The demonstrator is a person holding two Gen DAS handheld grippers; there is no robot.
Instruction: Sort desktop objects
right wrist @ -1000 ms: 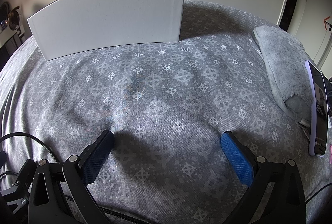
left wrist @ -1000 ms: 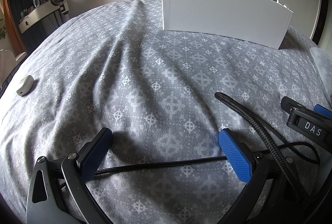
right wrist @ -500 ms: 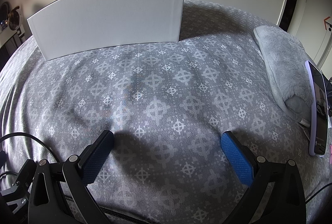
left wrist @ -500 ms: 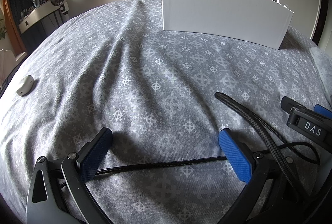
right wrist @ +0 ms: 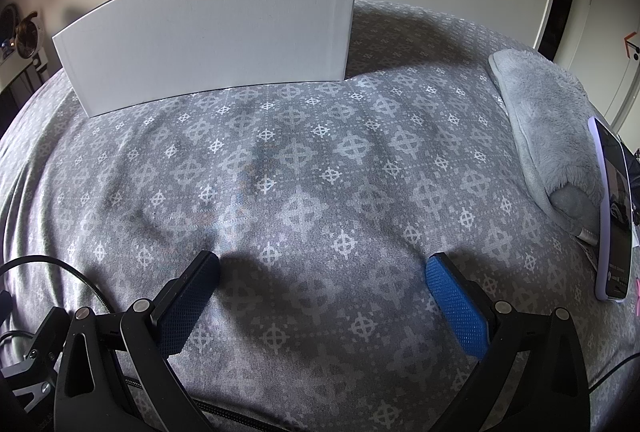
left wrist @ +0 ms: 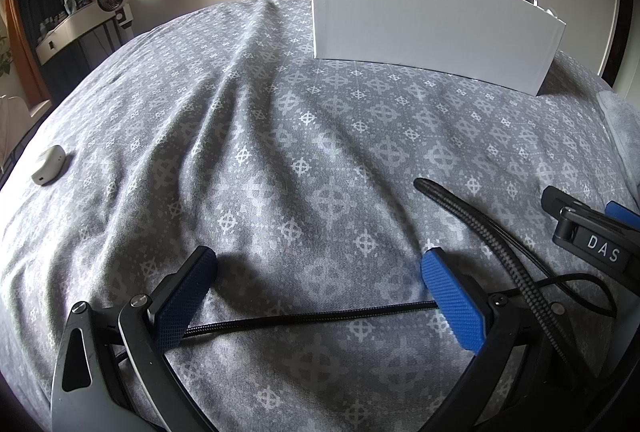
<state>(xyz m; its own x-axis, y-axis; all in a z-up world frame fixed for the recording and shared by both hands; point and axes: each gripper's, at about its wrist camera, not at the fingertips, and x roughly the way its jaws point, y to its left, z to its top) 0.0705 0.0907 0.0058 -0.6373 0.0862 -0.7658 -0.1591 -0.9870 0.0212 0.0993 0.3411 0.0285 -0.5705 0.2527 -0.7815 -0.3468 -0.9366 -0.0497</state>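
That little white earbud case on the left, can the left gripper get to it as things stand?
Probably yes. The left gripper is open and holds nothing, and only bare patterned bedspread lies between it and the earbud case, which sits off to its left near the edge.

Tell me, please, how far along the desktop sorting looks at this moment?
Possibly near its end. Done: the white box already holds items, a shiny round one showing above its rim. In hand: nothing; the left tool and right tool are open and empty, low over the patterned cloth. Left: a small white case lies loose far left, and a phone lies beside a grey plush cloth.
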